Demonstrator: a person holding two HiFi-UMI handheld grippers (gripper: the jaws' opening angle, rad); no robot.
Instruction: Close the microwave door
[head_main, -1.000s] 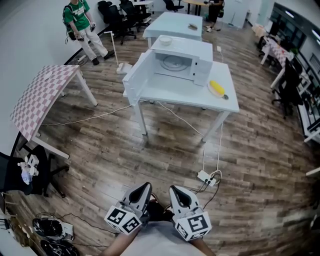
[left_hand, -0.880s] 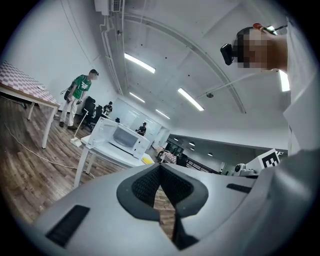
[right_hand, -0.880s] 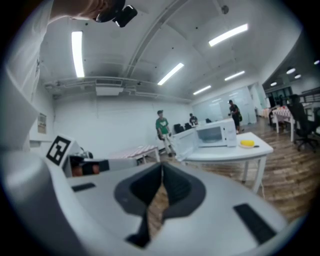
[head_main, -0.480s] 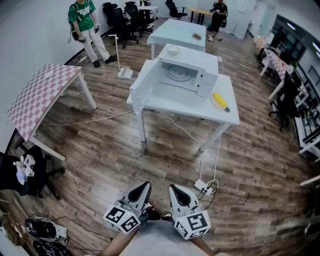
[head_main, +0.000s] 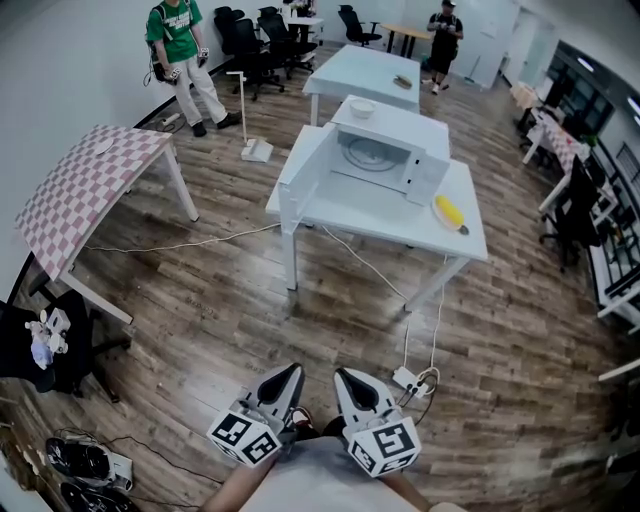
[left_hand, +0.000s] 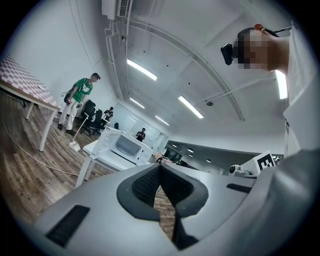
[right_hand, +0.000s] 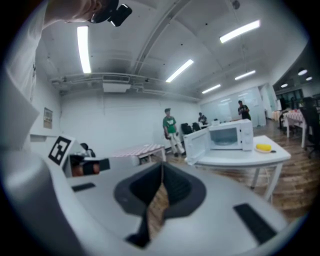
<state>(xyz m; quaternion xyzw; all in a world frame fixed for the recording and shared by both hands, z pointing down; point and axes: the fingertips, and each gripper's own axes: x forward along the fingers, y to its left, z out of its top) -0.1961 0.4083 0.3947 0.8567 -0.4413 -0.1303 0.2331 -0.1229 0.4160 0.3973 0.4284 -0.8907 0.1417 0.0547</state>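
A white microwave (head_main: 388, 160) stands on a white table (head_main: 400, 218) far ahead of me, with its door (head_main: 303, 180) swung wide open to the left. The same microwave (left_hand: 126, 145) is small and distant in the left gripper view. In the right gripper view the microwave (right_hand: 229, 135) shows its open door (right_hand: 197, 145). My left gripper (head_main: 289, 373) and right gripper (head_main: 343, 377) are held close to the body, low in the head view, both shut with nothing in them. Their jaws meet tip to tip at the left gripper (left_hand: 160, 168) and the right gripper (right_hand: 162, 166).
A plate with a yellow banana (head_main: 449, 212) lies on the table to the right of the microwave, and a bowl (head_main: 362, 107) sits on top. A power strip (head_main: 414, 380) and cables lie on the wood floor. A checkered table (head_main: 90, 180) stands left. A person in green (head_main: 182, 45) stands beyond.
The view has drawn a little nearer to the table, and the microwave has shifted right in the head view. Both grippers stay shut in the same place near the body.
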